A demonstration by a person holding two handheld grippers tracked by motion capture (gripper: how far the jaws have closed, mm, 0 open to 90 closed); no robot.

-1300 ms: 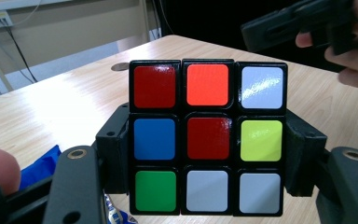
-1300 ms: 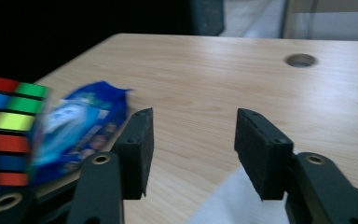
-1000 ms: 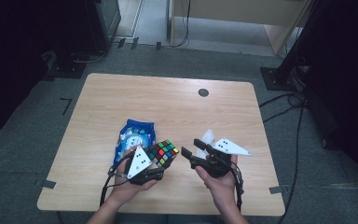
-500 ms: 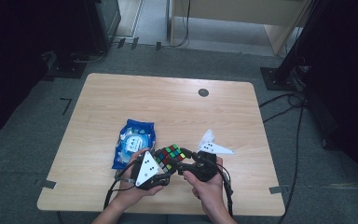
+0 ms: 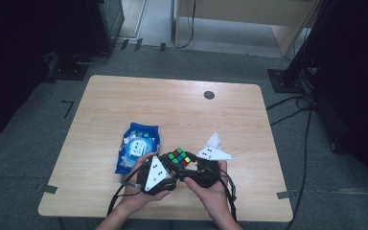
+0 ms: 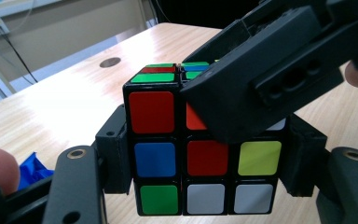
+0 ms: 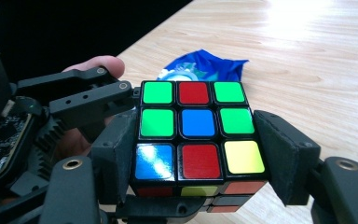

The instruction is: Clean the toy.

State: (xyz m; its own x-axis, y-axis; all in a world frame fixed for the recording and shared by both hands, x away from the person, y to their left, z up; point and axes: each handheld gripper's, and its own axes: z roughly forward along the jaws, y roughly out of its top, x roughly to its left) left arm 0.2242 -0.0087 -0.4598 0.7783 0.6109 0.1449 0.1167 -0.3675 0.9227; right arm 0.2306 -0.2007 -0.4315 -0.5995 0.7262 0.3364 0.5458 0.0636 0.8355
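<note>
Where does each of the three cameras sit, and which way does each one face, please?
High view: above the person's side of the table, looking forward and down; both forearms enter from below.
Left gripper view: rides the left hand-held gripper, looking along its jaws at the puzzle cube; a fingertip shows.
Right gripper view: rides the right hand-held gripper, looking along its jaws at the cube's top; a thumb shows.
All three share the cube and the blue packet.

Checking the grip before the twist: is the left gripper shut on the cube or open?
Shut on it: the left gripper's pads press both sides of the cube.
</note>
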